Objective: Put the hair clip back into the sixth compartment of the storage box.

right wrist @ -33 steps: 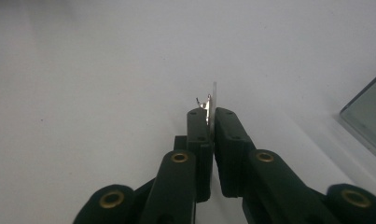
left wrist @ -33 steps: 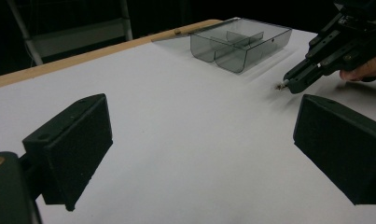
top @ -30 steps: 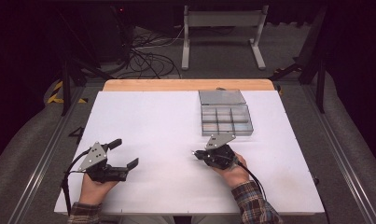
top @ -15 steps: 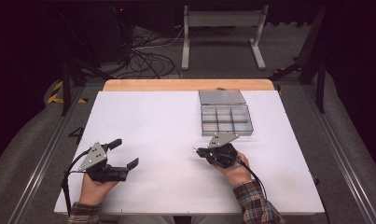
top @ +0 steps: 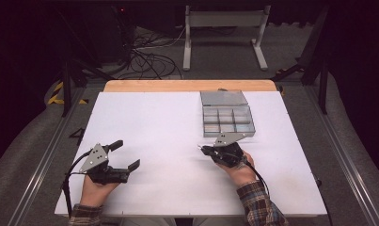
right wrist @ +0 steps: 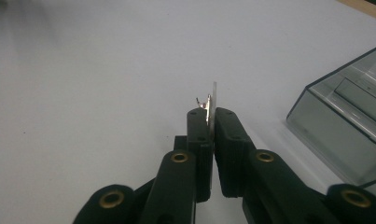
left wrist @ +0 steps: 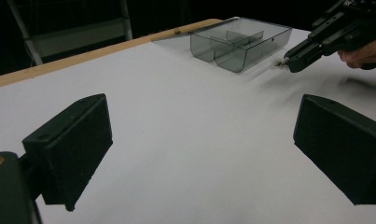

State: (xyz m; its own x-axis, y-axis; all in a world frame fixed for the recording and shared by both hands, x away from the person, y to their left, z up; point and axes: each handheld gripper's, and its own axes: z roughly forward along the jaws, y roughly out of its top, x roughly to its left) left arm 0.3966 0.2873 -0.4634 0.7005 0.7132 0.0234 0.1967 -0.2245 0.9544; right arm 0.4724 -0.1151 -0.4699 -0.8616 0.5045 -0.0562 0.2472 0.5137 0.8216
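My right gripper (top: 202, 149) hovers low over the white table just in front of the clear compartment box (top: 227, 133). Its jaws are shut on a small thin metal piece (right wrist: 214, 99), which sticks up past the tips of the right gripper (right wrist: 210, 115). The left gripper view shows that right gripper (left wrist: 297, 59) off to the right with the metal piece (left wrist: 282, 64) glinting at its tip. My left gripper (top: 127, 154) rests at the near left of the table. In its own view the left gripper (left wrist: 199, 154) is open with nothing between its jaws.
The clear box (left wrist: 237, 45) has several compartments, and its lid lies open flat behind it. The white table (top: 159, 122) ends in a wooden strip (top: 187, 85) at the far side. Cables and a metal stand are on the floor beyond.
My right gripper has edged slightly toward the far side of the table and the box, still holding the metal piece. The left gripper has stayed where it was.
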